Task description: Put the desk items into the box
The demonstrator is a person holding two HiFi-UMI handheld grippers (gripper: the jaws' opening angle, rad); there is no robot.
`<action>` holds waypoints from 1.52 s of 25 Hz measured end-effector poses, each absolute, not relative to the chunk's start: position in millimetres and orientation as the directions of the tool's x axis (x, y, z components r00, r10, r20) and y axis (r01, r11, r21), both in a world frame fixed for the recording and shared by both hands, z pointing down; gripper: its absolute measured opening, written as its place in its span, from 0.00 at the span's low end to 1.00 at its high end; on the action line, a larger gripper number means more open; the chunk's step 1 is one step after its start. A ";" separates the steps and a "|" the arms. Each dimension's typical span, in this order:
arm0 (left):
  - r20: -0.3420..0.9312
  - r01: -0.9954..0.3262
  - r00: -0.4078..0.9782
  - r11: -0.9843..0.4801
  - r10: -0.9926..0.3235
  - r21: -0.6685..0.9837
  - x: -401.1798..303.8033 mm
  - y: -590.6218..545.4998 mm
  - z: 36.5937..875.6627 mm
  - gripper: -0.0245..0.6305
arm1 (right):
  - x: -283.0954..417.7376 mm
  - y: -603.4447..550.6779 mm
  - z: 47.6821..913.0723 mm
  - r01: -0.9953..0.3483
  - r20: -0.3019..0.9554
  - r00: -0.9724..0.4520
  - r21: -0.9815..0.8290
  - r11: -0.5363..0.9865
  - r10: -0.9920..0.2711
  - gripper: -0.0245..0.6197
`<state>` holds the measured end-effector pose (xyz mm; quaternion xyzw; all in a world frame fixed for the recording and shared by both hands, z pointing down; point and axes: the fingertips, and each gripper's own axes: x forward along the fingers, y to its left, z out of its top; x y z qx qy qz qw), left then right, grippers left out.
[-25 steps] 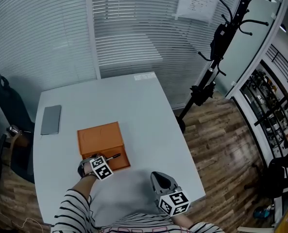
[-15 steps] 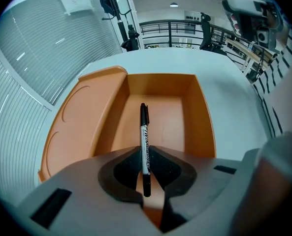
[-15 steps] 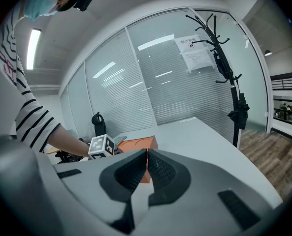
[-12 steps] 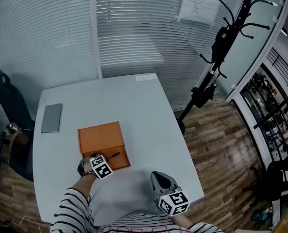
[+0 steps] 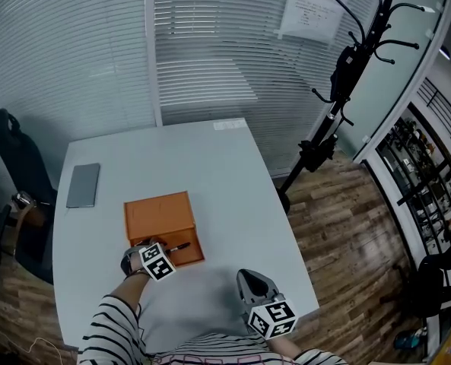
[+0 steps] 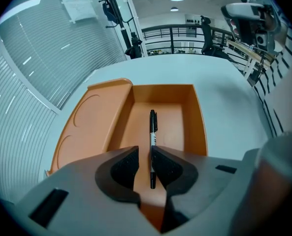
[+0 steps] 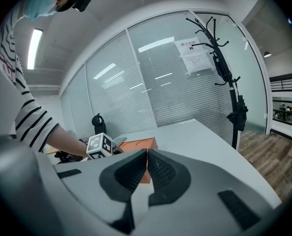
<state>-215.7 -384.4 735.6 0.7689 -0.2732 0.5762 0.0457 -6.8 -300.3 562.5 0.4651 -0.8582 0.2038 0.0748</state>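
Above the table (head view), change: almost none over the last second; the left gripper [image 5: 166,249] stayed at the near end of the orange box [image 5: 160,215], with the pen [image 5: 179,245] reaching out over the open compartment.
Meaning for the task: the pen was probably at the point of delivery, with only the let-go and withdrawal left.
Other desk item: a grey slab [image 5: 83,185] lay well apart from the box, near the far left edge of the table [image 5: 233,166], not yet boxed.
Open room: bare tabletop right of and beyond the box; the right edge dropped to wooden floor, and a chair [image 5: 16,158] stood off the left edge.
Place of the right gripper [image 5: 249,278]: near the table's near edge, well apart from the box.

Left gripper view, jaws: parted slightly, wider than the pen; the pen ran along the right pad, and orange showed between it and the left pad, so no firm pinch was evident.
Pen: pointed lengthwise down the compartment, between its side walls, beside the flat lid [image 6: 86,127].
Clearance: walls close on both sides; a straight pull back looked safest.

Right gripper view, jaws: pressed together, nothing between them.
Outlook: box low ahead across bare table; the approach looked unobstructed.
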 end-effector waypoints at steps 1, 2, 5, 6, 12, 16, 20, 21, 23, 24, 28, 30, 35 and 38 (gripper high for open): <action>0.906 -0.477 0.190 -0.842 -0.378 -0.251 -215.1 -384.7 732.6 0.16 | -7.0 -299.6 561.8 -0.828 0.315 -0.558 -0.279 0.487 -0.768 0.08; 0.900 -0.482 0.194 -0.837 -0.390 -0.259 -214.4 -385.3 729.0 0.16 | -7.1 -298.9 561.0 -0.826 0.312 -0.560 -0.279 0.489 -0.767 0.08; 0.874 -0.507 0.210 -0.813 -0.439 -0.287 -211.7 -387.8 714.8 0.16 | -7.2 -295.2 558.2 -0.822 0.304 -0.566 -0.278 0.497 -0.766 0.08; 0.863 -0.519 0.218 -0.803 -0.456 -0.293 -210.7 -388.5 709.1 0.16 | -7.2 -293.5 557.2 -0.821 0.302 -0.568 -0.277 0.500 -0.765 0.08; 0.785 -0.592 0.269 -0.739 -0.558 -0.323 -205.2 -388.6 669.8 0.11 | -7.7 -283.7 550.0 -0.815 0.289 -0.577 -0.270 0.513 -0.764 0.08; 0.722 -0.643 0.311 -0.696 -0.619 -0.320 -201.1 -376.0 640.4 0.08 | -7.1 -273.8 546.9 -0.813 0.282 -0.580 -0.267 0.518 -0.764 0.08; 0.654 -0.680 0.353 -0.663 -0.669 -0.312 -200.6 -358.4 612.2 0.07 | -10.8 -267.3 543.1 -0.810 0.269 -0.583 -0.263 0.523 -0.767 0.08; 0.638 -0.687 0.361 -0.656 -0.681 -0.312 -201.1 -353.6 605.8 0.07 | -12.0 -265.8 542.1 -0.810 0.265 -0.583 -0.261 0.525 -0.768 0.08; 0.605 -0.699 0.372 -0.641 -0.704 -0.316 -202.1 -343.7 593.8 0.07 | -13.9 -261.8 539.8 -0.809 0.258 -0.584 -0.258 0.528 -0.769 0.08; 0.589 -0.706 0.376 -0.633 -0.715 -0.317 -202.8 -338.5 588.0 0.07 | -14.8 -259.3 538.9 -0.809 0.255 -0.585 -0.256 0.530 -0.770 0.08; 0.523 -0.742 0.394 -0.598 -0.756 -0.305 -205.6 -316.4 563.7 0.07 | -18.7 -247.3 536.3 -0.808 0.248 -0.586 -0.252 0.533 -0.772 0.08; 0.492 -0.755 0.403 -0.585 -0.771 -0.297 -206.3 -302.9 554.1 0.07 | -20.6 -239.6 536.2 -0.809 0.244 -0.584 -0.251 0.531 -0.775 0.08; 0.420 -0.784 0.418 -0.554 -0.805 -0.281 -209.8 -270.0 533.7 0.07 | -24.3 -219.3 534.8 -0.809 0.236 -0.584 -0.251 0.531 -0.777 0.08; 0.387 -0.805 0.417 -0.531 -0.823 -0.263 -212.5 -251.7 523.3 0.07 | -25.2 -207.7 535.4 -0.807 0.238 -0.587 -0.251 0.535 -0.774 0.08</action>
